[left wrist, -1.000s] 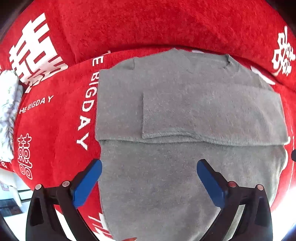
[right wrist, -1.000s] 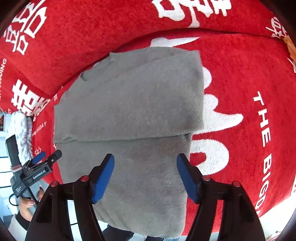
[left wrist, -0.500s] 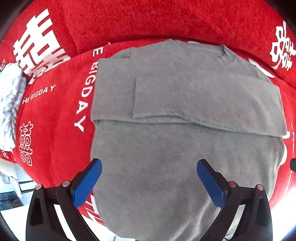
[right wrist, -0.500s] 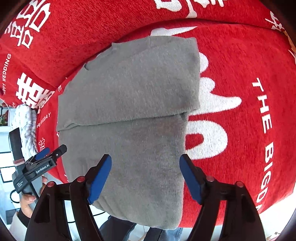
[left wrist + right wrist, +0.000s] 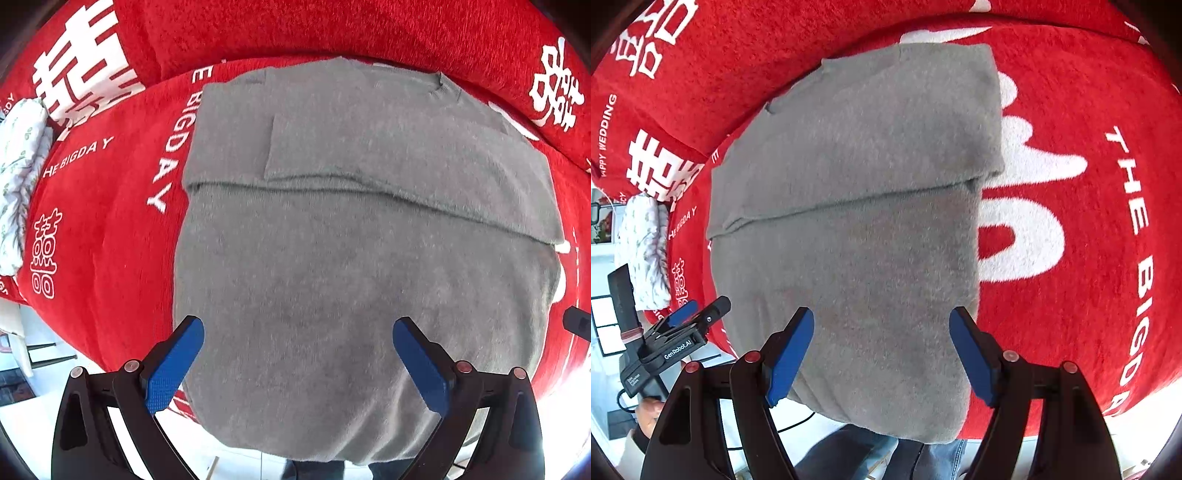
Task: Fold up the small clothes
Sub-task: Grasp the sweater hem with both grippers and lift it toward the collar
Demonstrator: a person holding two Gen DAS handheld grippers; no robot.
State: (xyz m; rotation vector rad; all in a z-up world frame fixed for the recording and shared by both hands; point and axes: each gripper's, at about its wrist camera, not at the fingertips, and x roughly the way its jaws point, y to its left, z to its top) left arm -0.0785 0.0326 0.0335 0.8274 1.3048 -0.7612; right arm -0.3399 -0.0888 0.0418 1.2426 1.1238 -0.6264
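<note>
A grey sweater lies flat on a red blanket printed with white lettering, its neckline at the far side and its hem hanging over the near edge of the surface; both sleeves are already folded across the chest, leaving a straight layered edge running across the middle of the garment. The left gripper hovers above the lower body of the sweater with its blue-padded jaws spread wide and nothing between them, and the right gripper hangs over the lower right part of the same panel, its jaws likewise spread and empty. The step in hand looks to be the final fold, bringing the hem up toward the collar. To do it well, each gripper should probably come down at a bottom corner of the hem rather than mid-panel, so the two pinch points sit level with each other and near the side edges. The knit looks soft and thick, so the jaws should take both layers of the hem together; catching only the top layer would let the back sag and skew the fold. The lift should be low and even, with both hands travelling together toward the neckline so the crossed sleeves beneath are not dragged out of place. A patterned white cloth lies at the blanket's left edge, well apart from the work.
</note>
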